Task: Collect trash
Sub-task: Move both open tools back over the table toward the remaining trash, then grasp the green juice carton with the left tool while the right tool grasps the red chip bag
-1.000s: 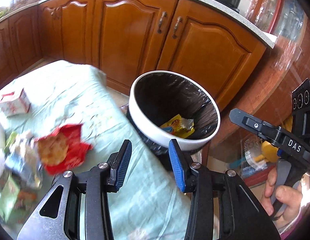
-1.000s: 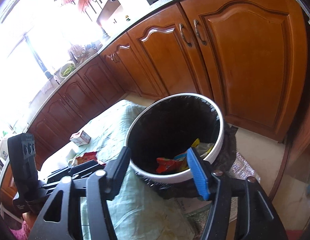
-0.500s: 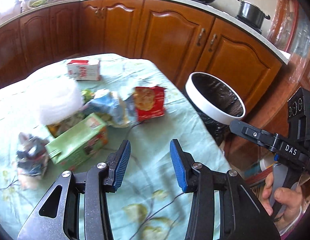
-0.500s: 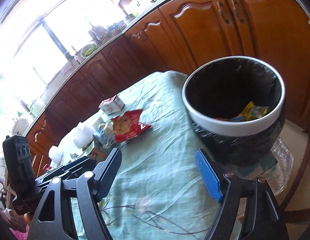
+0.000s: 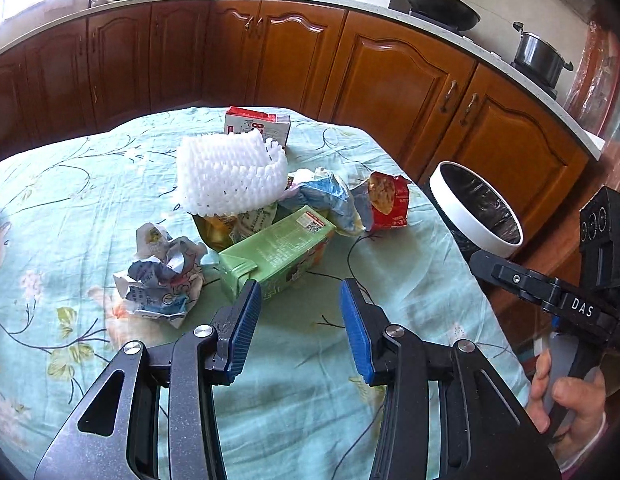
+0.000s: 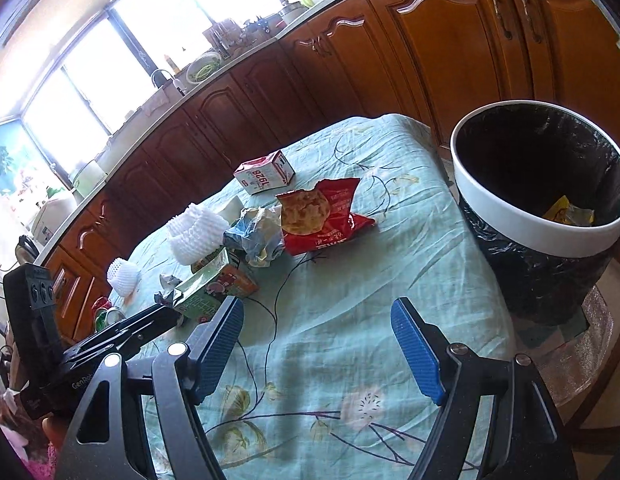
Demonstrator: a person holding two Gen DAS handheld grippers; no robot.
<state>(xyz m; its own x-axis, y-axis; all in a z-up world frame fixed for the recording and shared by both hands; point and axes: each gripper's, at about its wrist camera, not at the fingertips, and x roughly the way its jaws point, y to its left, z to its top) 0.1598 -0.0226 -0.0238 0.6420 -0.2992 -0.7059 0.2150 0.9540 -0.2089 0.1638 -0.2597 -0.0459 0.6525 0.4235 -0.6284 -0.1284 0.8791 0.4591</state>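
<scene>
Trash lies in a heap on the table's green floral cloth (image 5: 89, 184): a green carton (image 5: 277, 248), crumpled paper (image 5: 161, 276), white foam netting (image 5: 229, 172), a blue-white wrapper (image 5: 330, 200), a red snack bag (image 5: 386, 200) and a red-white milk carton (image 5: 257, 124). My left gripper (image 5: 299, 312) is open and empty, just short of the green carton. My right gripper (image 6: 318, 344) is open and empty over the cloth, with the red snack bag (image 6: 318, 216) ahead. The white-rimmed bin (image 6: 542, 208) with a black liner stands beside the table at right, with yellow wrappers (image 6: 570, 212) inside.
Brown kitchen cabinets (image 5: 390, 72) run behind the table. A wok and a pot (image 5: 538, 56) sit on the stove. More foam netting (image 6: 123, 276) and a can (image 6: 105, 312) lie at the table's far left in the right wrist view.
Both grippers have swung from the bin back toward the table. The trash heap has come into full view ahead of the left gripper. Both stay open and empty.
</scene>
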